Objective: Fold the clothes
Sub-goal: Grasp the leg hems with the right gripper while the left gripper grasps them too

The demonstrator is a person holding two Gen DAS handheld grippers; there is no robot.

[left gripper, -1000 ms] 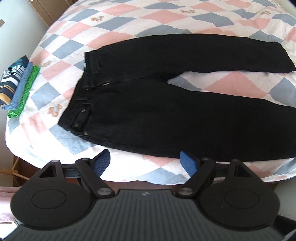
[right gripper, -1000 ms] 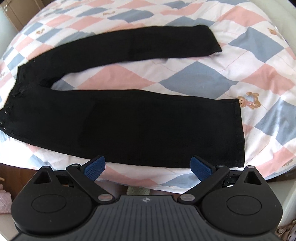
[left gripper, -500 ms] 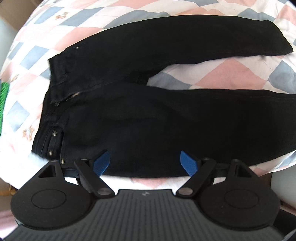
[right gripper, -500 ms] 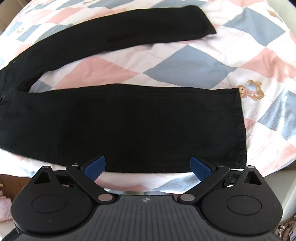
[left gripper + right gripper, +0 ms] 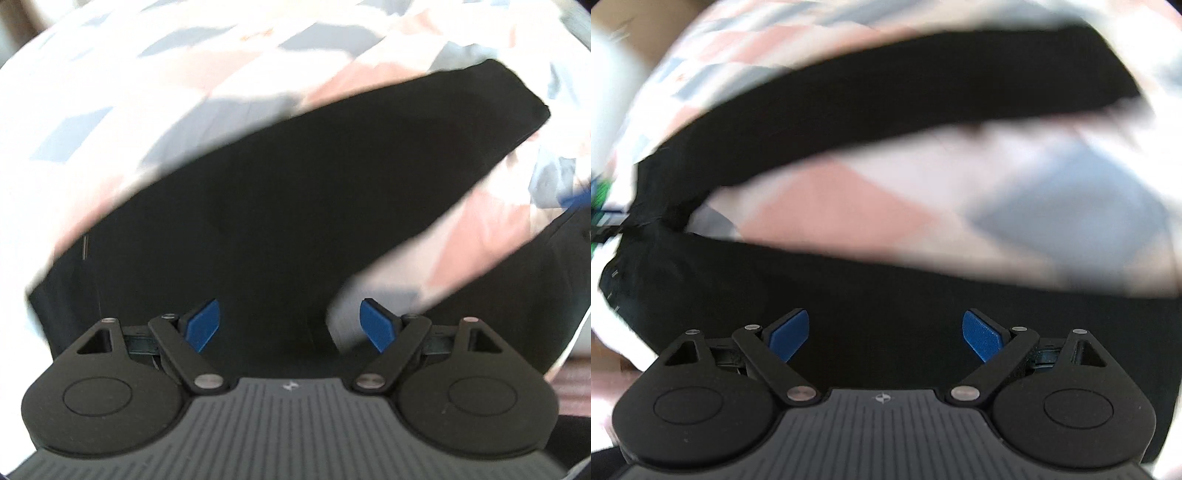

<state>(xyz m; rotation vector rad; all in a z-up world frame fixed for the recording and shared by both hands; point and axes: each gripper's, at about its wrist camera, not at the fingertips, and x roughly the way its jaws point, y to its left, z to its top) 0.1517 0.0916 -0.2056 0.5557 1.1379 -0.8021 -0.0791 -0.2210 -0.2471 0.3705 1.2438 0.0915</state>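
A: Where are the jeans?

B: Black jeans (image 5: 295,206) fill mid-frame in the left view, spread flat on a checked quilt (image 5: 110,92); one leg runs to the upper right. Both views blurred.

A: Left gripper?

B: Left gripper (image 5: 291,326) low centre, jaws wide, nothing between, above the cloth.

A: Right?

B: Right gripper (image 5: 885,334) over the near leg at bottom, jaws closing but still apart, no grip.
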